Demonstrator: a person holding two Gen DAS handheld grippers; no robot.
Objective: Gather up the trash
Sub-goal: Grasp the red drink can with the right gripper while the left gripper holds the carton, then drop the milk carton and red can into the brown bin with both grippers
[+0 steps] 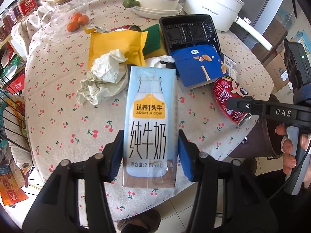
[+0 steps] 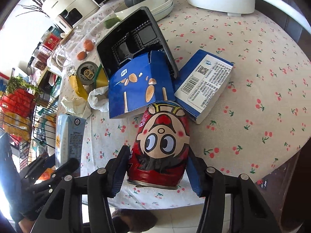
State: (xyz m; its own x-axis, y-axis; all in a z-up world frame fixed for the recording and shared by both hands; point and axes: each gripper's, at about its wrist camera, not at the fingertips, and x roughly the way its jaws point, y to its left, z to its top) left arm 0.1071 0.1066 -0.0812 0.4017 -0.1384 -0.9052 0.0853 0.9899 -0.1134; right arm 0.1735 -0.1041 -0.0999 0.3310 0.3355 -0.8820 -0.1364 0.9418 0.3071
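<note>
Left wrist: L tongs [image 1: 150,151] clenched on milk carton [image 1: 150,120], lifted over table [image 1: 58,101]; light, crushable, held low. R tongs [image 2: 158,165] gripped can [image 2: 161,145] on table; stiff, slick, mid-body best.

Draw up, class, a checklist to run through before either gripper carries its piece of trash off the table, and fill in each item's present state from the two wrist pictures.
1. Left gripper holds the milk carton between both pads: ok.
2. Right gripper has both pads against the red can: ok.
3. Can clear of neighbours: not ok, its far end is under or against the blue almond box.
4. Carton clear of the crumpled paper: cannot tell.
5. Bin to drop into: cannot tell, none identifiable.
6. Trash left on the tablecloth: not ok, wrappers, boxes and a black tray remain.
</note>
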